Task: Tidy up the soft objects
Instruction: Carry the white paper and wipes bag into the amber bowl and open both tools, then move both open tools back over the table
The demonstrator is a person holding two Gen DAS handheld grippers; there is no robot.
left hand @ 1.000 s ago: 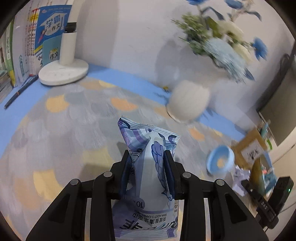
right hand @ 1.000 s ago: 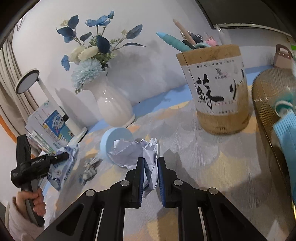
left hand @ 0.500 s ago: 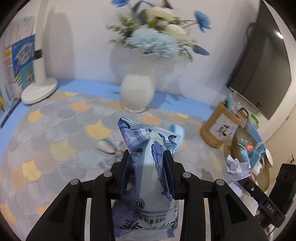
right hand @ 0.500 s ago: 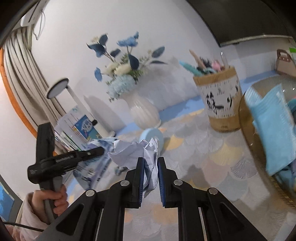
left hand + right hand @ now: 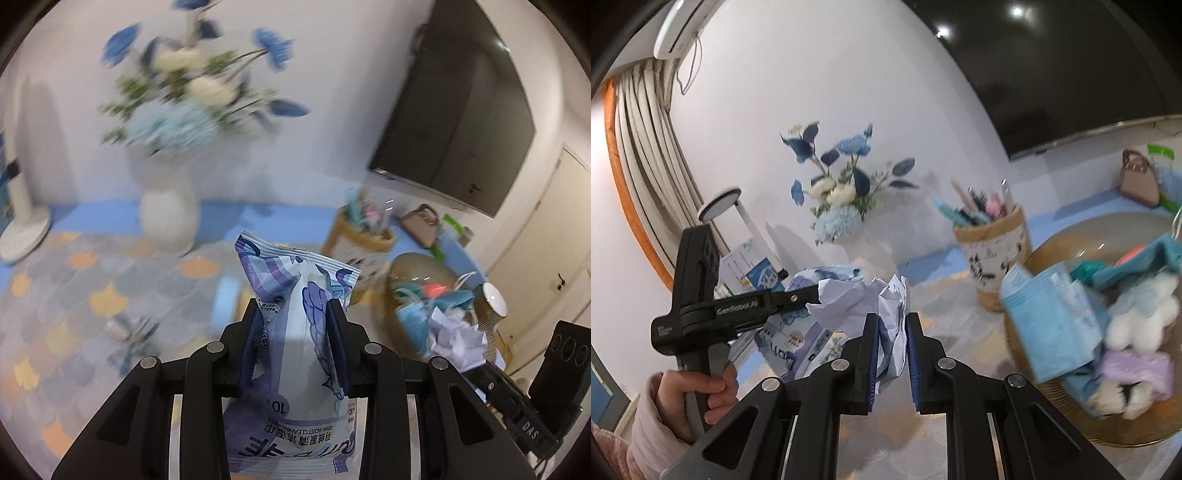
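Pen holder [image 5: 993,254] and vase [image 5: 168,210] beside basket [image 5: 1071,240]

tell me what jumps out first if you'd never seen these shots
Both grippers are full: the left gripper squeezes a blue-and-white wipes packet, and the right gripper pinches a ball of crumpled paper. To the right sits a round tray heaped with a blue cloth and soft toys.

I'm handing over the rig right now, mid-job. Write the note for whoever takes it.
Left gripper: shut on the wipes pack, in the air.
Right gripper: shut on the paper ball, also in the air.
Basket, to the right, already holds masks, a cloth and plush bits.
Left: drop both in the basket. A small wrapper remains on the mat.
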